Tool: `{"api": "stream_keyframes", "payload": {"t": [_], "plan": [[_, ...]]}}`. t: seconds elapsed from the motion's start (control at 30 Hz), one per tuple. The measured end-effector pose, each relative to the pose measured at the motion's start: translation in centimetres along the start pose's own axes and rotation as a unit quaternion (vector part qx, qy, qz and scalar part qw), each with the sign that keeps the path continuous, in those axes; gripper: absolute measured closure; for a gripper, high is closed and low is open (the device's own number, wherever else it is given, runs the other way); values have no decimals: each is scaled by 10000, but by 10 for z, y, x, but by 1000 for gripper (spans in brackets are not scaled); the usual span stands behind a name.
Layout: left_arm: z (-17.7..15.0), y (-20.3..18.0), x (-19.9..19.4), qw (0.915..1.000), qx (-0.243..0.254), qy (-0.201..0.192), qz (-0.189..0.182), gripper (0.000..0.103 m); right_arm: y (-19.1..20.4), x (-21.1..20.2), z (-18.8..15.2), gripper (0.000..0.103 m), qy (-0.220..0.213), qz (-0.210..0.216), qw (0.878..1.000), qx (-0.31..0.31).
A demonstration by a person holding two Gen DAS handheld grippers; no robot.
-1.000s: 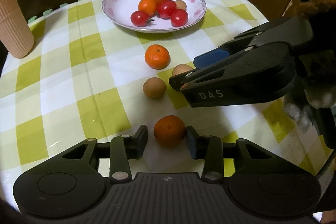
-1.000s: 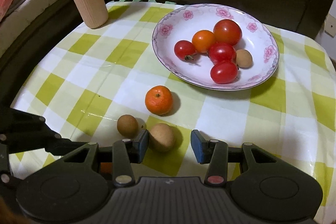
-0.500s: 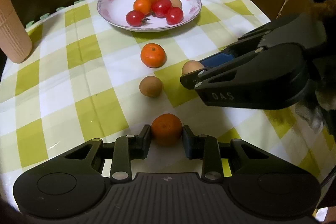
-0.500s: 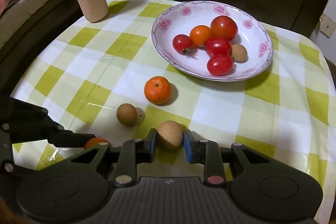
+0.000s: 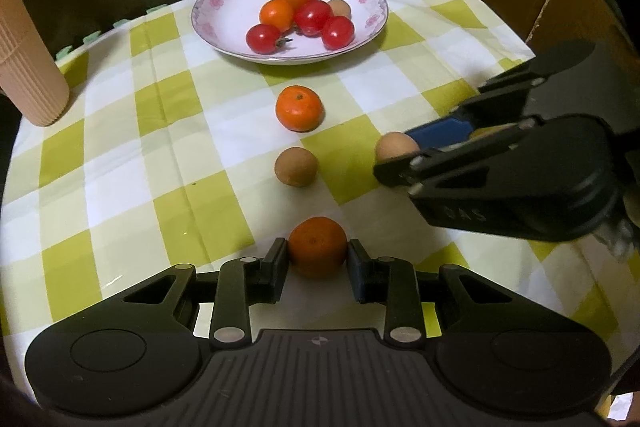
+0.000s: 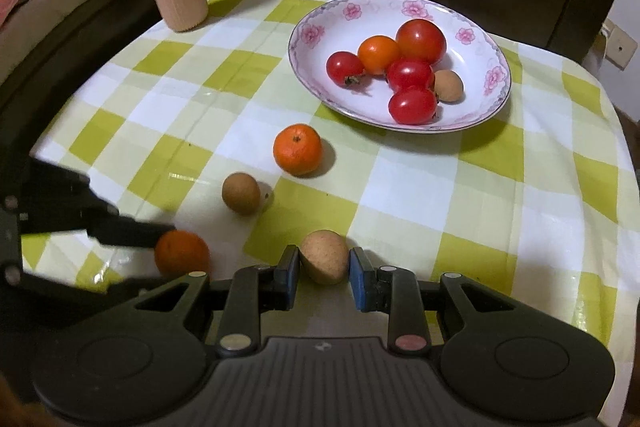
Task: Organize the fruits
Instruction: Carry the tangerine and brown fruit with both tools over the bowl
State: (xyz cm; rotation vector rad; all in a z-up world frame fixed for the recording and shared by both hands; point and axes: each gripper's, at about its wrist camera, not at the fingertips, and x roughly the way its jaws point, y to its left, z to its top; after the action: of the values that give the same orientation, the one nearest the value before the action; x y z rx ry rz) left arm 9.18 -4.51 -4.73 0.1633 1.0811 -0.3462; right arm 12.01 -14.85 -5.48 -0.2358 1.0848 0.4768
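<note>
The small round orange mandarin (image 5: 317, 246) sits between the two pads of the left claw (image 5: 318, 259), both pads touching its sides; the fruit is near-spherical, so it shows no long axis, and its stem end cannot be made out. The tan, egg-shaped brown fruit (image 6: 324, 257) is pinched likewise in the right claw (image 6: 324, 267), its long axis tilted, the narrower end pointing toward 10 o'clock in the right wrist view. Whether either fruit is lifted off the table cannot be told.

The white floral-rimmed plate (image 5: 370, 27), holding red cherry tomatoes (image 5: 312, 17), one orange tomato and a brown fruit, lies at 12 o'clock from the left claw and at about 1 o'clock from the right claw, well apart from both. Between them, on the green-and-white checked table (image 5: 120, 167), rest a second orange mandarin (image 5: 299, 108) and a round brown longan-like fruit (image 5: 296, 166), directly on the left claw's line to the plate. The right claw appears nearer the plate.
</note>
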Motion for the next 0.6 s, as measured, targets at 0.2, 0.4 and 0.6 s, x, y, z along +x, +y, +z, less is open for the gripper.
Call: {"api": "stream_keyframes", "payload": {"t": [0.2, 0.4, 0.6], "plan": [[-1, 1, 1, 10000, 20, 7, 26, 60, 0, 0, -1, 77, 24, 17, 10000, -50], [-1, 2, 2, 10000, -16, 40, 26, 44, 0, 0, -1, 75, 34, 45, 10000, -42], [0, 2, 0, 10000, 4, 27, 59, 64, -1, -1, -3, 77, 50, 25, 10000, 51]]}}
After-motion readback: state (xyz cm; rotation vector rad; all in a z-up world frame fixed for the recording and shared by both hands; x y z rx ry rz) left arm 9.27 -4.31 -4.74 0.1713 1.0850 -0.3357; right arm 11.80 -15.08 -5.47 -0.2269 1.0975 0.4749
